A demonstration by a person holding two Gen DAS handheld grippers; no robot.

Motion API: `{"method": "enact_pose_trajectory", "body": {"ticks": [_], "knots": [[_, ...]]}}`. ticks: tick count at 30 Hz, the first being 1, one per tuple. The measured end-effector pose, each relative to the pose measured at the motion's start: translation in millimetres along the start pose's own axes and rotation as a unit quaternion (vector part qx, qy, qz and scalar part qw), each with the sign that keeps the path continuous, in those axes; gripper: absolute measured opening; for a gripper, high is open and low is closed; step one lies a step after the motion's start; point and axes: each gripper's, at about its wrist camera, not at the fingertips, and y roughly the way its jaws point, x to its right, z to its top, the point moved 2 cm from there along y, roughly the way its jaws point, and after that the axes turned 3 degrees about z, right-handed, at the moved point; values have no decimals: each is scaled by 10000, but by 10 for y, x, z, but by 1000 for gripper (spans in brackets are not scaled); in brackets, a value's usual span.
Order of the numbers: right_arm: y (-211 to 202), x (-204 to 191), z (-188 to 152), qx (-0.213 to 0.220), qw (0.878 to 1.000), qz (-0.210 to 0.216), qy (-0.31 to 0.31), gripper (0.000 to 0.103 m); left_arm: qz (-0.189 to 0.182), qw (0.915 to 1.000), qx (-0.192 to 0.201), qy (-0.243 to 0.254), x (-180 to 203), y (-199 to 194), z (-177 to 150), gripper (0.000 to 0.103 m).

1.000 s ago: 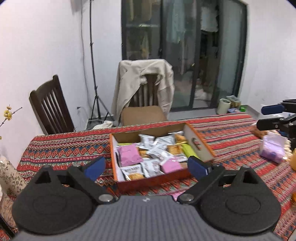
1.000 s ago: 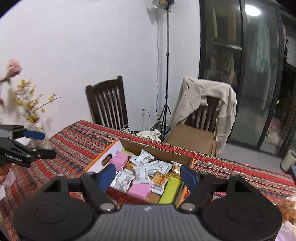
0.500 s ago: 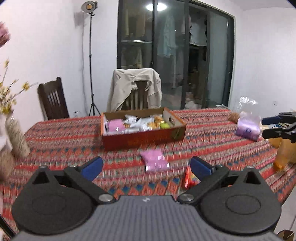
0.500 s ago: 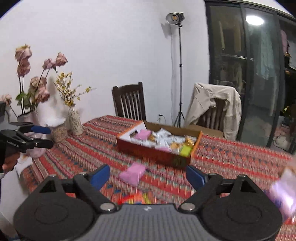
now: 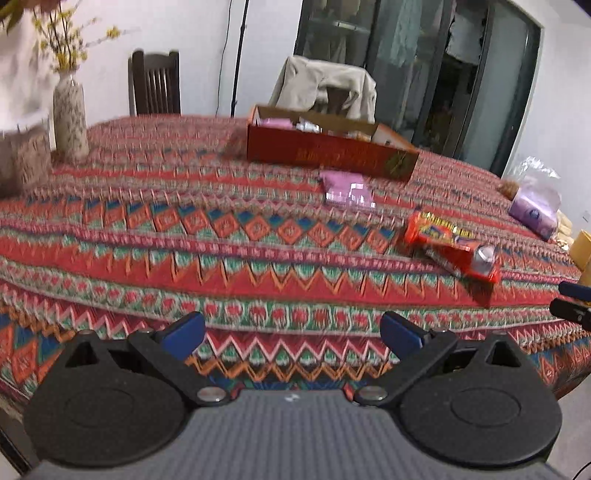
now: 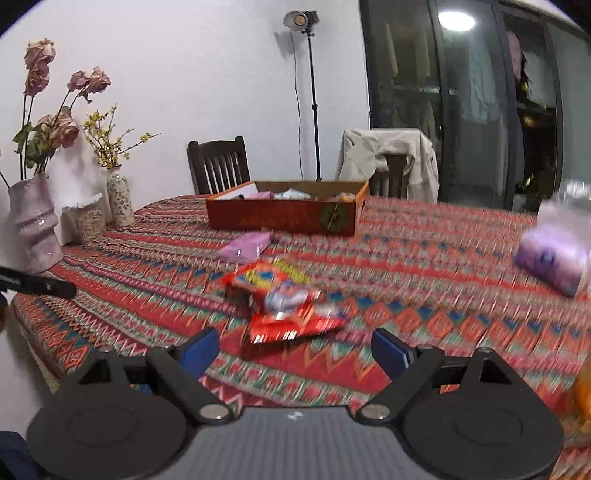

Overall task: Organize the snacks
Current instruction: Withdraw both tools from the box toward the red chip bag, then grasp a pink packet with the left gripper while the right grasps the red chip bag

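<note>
Dim indoor light, both my cams blurry

Studio lamp [image 6: 300, 19] far back plus ceiling glare on glass door [image 6: 456, 19]; tablecloth [image 5: 258, 236] motion-smeared, fisheye bends edges.

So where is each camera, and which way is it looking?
Left wrist: on the left gripper, facing across the patterned tablecloth to the orange cardboard snack box; its blue-tipped fingers show.
Right wrist: on the right gripper, facing the red snack packets; its fingers show.
Both see the box, the packets and the pink packet.

Both hand-held grippers pulled back from the snack box [image 5: 328, 151], lower.
</note>
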Motion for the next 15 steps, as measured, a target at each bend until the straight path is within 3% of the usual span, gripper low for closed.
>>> {"method": "enact_pose_trajectory", "body": {"ticks": [4, 9, 15], "knots": [[125, -12, -123, -167, 9999, 14, 26, 89, -21, 10000, -79, 8, 20, 111, 28, 103], [351, -83, 43, -194, 9992, -125, -330, 89, -98, 9998, -130, 74, 66, 311, 162, 103], [945, -187, 265, -384, 9967, 9, -717, 89, -204, 9992, -249, 234, 153, 642, 352, 103]]}}
